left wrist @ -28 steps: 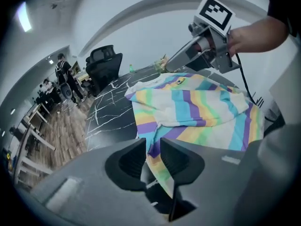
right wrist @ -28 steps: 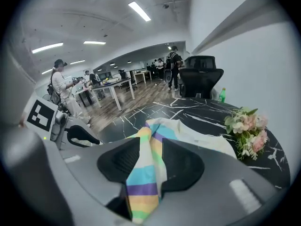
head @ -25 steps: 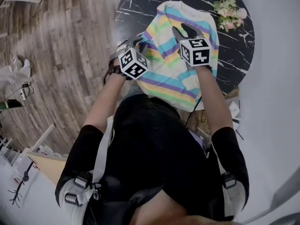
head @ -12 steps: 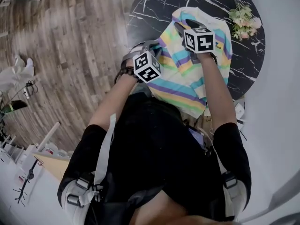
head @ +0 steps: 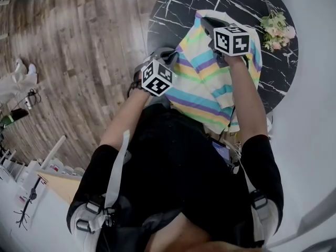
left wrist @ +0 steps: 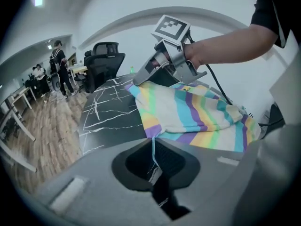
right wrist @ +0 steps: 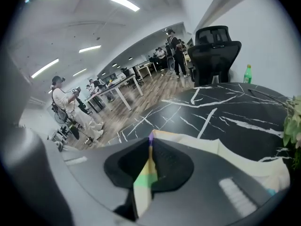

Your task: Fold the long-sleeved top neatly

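**Q:** Head view: where is the work, and which step is this?

**A:** The top [head: 202, 88] lies rumpled on the table [head: 168, 14], and its near part hangs over the edge toward the person. The left gripper [head: 169, 55] is at the top's left edge and the right gripper [head: 208, 22] at its far edge. This looks like the grasping step before a fold. The jaws themselves are hidden under the marker cubes here.

**Q:** Left gripper view?

**A:** The jaws have just been closing and now pinch a thin fold of the top's edge [left wrist: 153, 147]. Beyond them the striped cloth spreads toward the right gripper [left wrist: 138, 81]. Which part of the garment is pinched, hem or sleeve, cannot be told.

**Q:** Right gripper view?

**A:** These jaws have also just been closing, and they press on a striped fold [right wrist: 143, 180] standing between them. A pale part of the cloth lies past the jaws on the table, and flowers [right wrist: 294, 121] are cut off at the right edge.

**Q:** What does the next move call for?

**A:** Probably lifting both pinched edges together and keeping the cloth taut, so it can be spread or laid over evenly. The sleeves and neckline cannot be made out in any view, so the fold line is uncertain.
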Available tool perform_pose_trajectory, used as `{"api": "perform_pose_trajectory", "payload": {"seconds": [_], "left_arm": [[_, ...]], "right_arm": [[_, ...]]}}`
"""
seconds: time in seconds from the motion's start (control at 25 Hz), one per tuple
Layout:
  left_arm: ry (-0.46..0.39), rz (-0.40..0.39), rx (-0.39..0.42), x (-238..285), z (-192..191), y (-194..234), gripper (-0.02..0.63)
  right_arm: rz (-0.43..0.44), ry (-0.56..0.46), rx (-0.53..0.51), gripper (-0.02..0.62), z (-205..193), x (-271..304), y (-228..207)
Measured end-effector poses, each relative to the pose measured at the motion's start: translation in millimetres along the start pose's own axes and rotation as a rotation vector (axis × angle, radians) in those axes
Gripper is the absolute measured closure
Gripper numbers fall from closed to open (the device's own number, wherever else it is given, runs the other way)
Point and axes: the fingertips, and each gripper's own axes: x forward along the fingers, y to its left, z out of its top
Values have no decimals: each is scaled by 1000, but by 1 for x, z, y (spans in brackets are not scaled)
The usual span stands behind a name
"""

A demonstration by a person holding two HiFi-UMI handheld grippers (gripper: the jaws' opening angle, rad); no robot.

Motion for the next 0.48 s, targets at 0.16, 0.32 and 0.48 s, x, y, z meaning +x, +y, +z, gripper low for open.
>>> {"api": "perform_pose_trajectory", "payload": {"seconds": [0.16, 0.32, 0.48], "left_arm": [[-43, 7, -139, -9, -4, 16, 583], [-62, 18, -277, -14, -16, 33, 581], [-65, 29, -328, -19, -21, 45, 577]], "right_arm": [[17, -30, 31, 569, 22, 14, 4], [56, -52, 90, 569, 37, 32, 13], [59, -42, 79, 569, 45, 52, 20]]}}
